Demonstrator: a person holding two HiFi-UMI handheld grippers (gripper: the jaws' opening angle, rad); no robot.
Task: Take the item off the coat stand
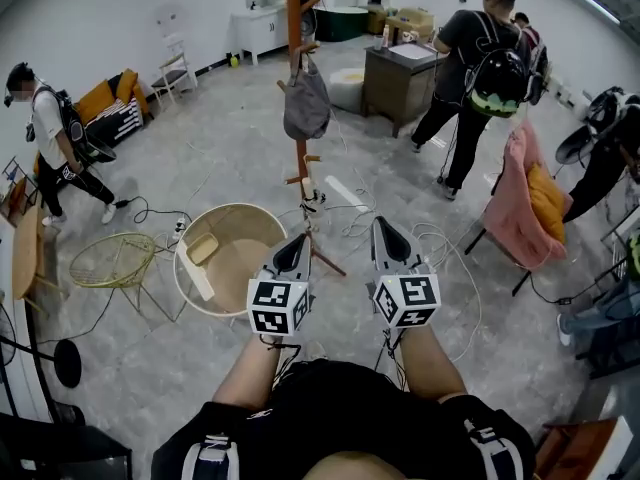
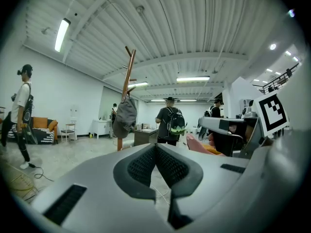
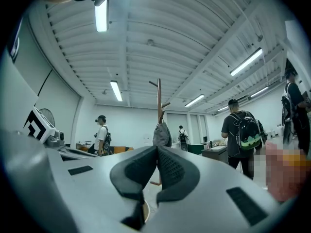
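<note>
A wooden coat stand [image 1: 294, 28] rises in the middle of the room ahead of me. A grey bag [image 1: 306, 103] hangs from one of its pegs. The same grey bag [image 2: 125, 120] shows on the stand [image 2: 127, 81] in the left gripper view, and small and far off as the bag [image 3: 161, 135] in the right gripper view. My left gripper [image 1: 299, 247] and right gripper [image 1: 384, 234] are held side by side in front of me, well short of the stand. Both are shut with nothing between the jaws.
A round wooden tub [image 1: 228, 258] and a yellow wire chair [image 1: 112, 260] stand at my left front. Cables [image 1: 440, 248] trail over the floor. A person with a backpack [image 1: 478, 78] stands by a cabinet [image 1: 400, 83] at the right. Another person [image 1: 55, 148] walks at the left. A pink-draped chair [image 1: 525, 208] is at the right.
</note>
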